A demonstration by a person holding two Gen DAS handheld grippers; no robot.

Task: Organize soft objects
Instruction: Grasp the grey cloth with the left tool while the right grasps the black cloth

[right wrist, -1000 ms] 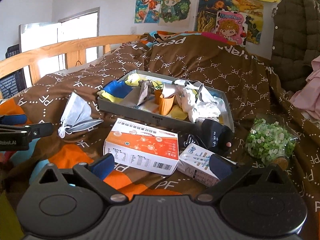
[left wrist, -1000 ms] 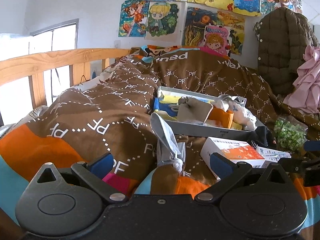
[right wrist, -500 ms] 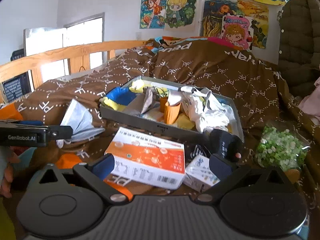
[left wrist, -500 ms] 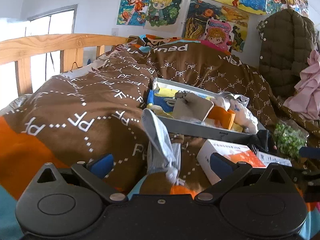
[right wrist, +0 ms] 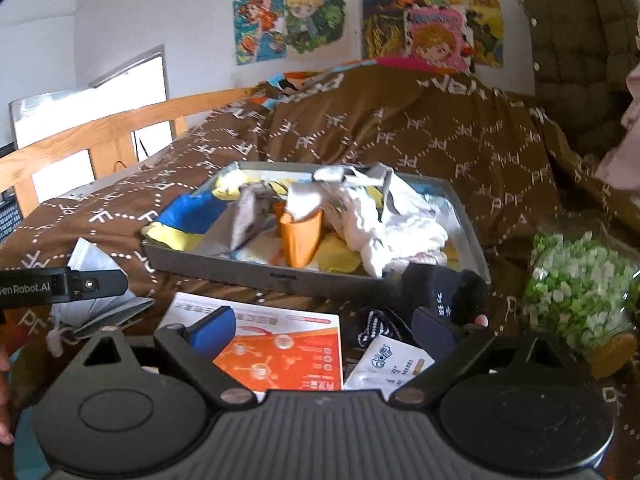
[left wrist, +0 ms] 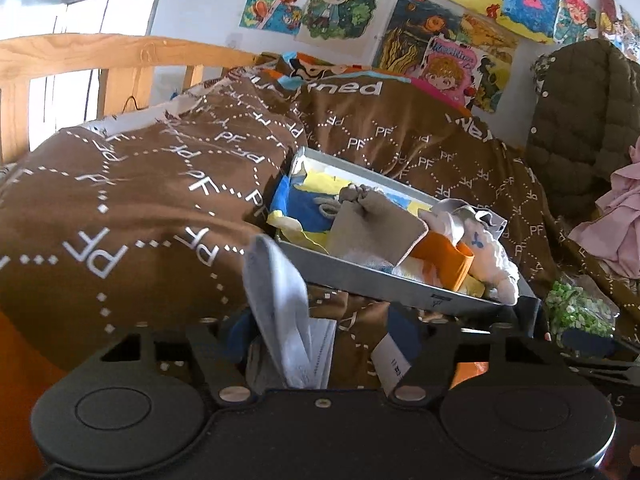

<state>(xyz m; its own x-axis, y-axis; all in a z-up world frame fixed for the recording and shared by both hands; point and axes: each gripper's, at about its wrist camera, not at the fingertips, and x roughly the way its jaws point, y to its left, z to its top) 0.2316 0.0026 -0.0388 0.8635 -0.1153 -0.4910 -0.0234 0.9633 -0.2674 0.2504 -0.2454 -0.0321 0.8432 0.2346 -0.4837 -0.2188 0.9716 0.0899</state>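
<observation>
On the left, our left hand-held gripper [left wrist: 316, 334] hangs low over the bed [left wrist: 132, 208] with its fingers spread wide, and the grey mask [left wrist: 288, 320] stands up between them; we cannot tell whether either pad touches it, so we count it as not yet gripped. We judge the step in hand to be picking up this mask. The next move calls for closing on the folded body, not the loose ear loop, then lifting it clear of the tray's near wall and carrying it over the tray [right wrist: 316, 280], which lies just beyond.

Further right, the right hand-held gripper [right wrist: 320, 330] is also open and holds nothing. It hovers over the orange box [right wrist: 280, 356], with the small white box [right wrist: 390, 364] just beside it and a black sock [right wrist: 444, 288] lying against the tray's near right corner. That sock looks like the next soft thing for this side.

By our count: one mask, one tray already heaped with cloths, two boxes, one black sock, one bag of green bits [right wrist: 576, 288] at far right
</observation>
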